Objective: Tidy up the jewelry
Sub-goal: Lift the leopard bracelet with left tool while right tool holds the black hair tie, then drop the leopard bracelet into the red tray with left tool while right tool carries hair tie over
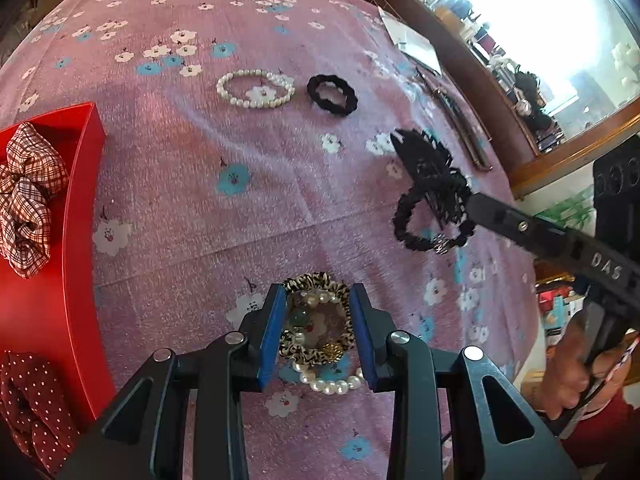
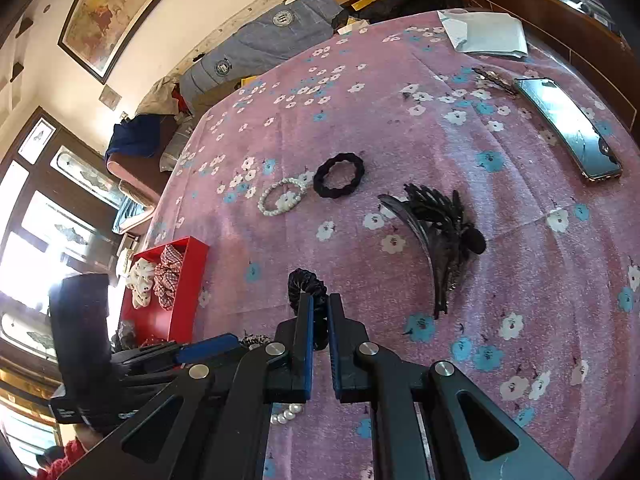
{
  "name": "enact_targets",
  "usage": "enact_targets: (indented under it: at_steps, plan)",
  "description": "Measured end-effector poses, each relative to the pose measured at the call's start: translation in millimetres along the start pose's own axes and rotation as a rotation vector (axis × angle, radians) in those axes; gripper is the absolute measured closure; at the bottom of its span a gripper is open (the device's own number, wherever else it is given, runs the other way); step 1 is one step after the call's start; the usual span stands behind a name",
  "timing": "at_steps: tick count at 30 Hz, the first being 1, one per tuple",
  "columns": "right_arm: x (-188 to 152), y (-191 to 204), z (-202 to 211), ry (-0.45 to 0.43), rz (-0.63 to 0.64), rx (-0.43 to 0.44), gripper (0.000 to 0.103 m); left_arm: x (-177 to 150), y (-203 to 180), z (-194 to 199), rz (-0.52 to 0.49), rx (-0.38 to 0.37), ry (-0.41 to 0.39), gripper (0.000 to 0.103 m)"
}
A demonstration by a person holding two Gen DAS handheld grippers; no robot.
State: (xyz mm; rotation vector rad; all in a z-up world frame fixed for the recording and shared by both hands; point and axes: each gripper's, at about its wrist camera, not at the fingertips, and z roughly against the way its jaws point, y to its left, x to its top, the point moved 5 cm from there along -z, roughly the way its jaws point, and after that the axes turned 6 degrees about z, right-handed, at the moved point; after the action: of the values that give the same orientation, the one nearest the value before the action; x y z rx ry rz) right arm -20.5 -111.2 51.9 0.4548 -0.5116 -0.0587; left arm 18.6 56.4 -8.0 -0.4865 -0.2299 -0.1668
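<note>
My left gripper point(image 1: 318, 312) is open, its fingers either side of a leopard-print scrunchie point(image 1: 316, 316) lying with a bead bracelet and a pearl bracelet point(image 1: 332, 384) on the pink flowered cloth. My right gripper point(image 2: 319, 308) is shut on a black scrunchie with a charm point(image 2: 306, 284), which also shows in the left wrist view point(image 1: 428, 224), lifted slightly. A pearl bracelet point(image 1: 254, 89) point(image 2: 282, 196), a black scrunchie point(image 1: 332, 94) point(image 2: 339, 176) and a black feather hair clip point(image 2: 436, 232) point(image 1: 424, 156) lie further out. A red tray point(image 1: 80, 184) point(image 2: 188, 280) holds fabric scrunchies.
A phone point(image 2: 568, 128) and a dark hair clip point(image 2: 494, 78) lie at the far right of the cloth; white papers point(image 2: 484, 32) lie at the back. A wooden dresser with a mirror point(image 1: 500, 92) borders the right edge.
</note>
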Motion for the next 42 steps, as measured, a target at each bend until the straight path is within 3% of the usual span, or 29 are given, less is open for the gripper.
enact_targets:
  at_steps: [2,12,13,14,16,23,24,26,27,35,42]
  plan:
    - [0,-2,1,-0.001,-0.001,0.001,0.095,-1,0,0,0.007,-0.001,0.004,0.103]
    - [5,10,-5,0.011,0.041,0.028,0.095,4,10,33,0.036,0.030,-0.098,0.103]
    - [5,12,-5,0.013,0.044,0.030,0.095,3,12,31,0.035,0.019,-0.084,0.096]
    - [5,12,-6,0.015,0.046,0.032,0.095,1,13,30,0.031,0.018,-0.075,0.079]
    - [5,14,-8,0.019,0.048,0.034,0.095,-3,13,26,0.005,0.035,-0.071,0.057]
    - [4,12,-13,0.034,0.044,0.031,0.095,-8,4,2,-0.048,0.046,-0.030,0.057]
    - [3,11,-13,0.036,0.043,0.030,0.095,-8,4,-2,-0.048,0.050,-0.016,0.059]
    - [3,11,-14,0.037,0.041,0.029,0.095,-8,5,-8,-0.038,0.050,-0.002,0.089]
    - [2,10,-13,0.036,0.041,0.028,0.095,-7,6,-9,-0.029,0.052,0.005,0.096]
    - [3,8,-10,0.026,0.036,0.022,0.095,-8,3,17,0.001,0.055,-0.057,0.096]
    - [11,27,-5,0.006,0.065,0.045,0.095,-2,-4,95,0.049,-0.021,-0.199,0.097]
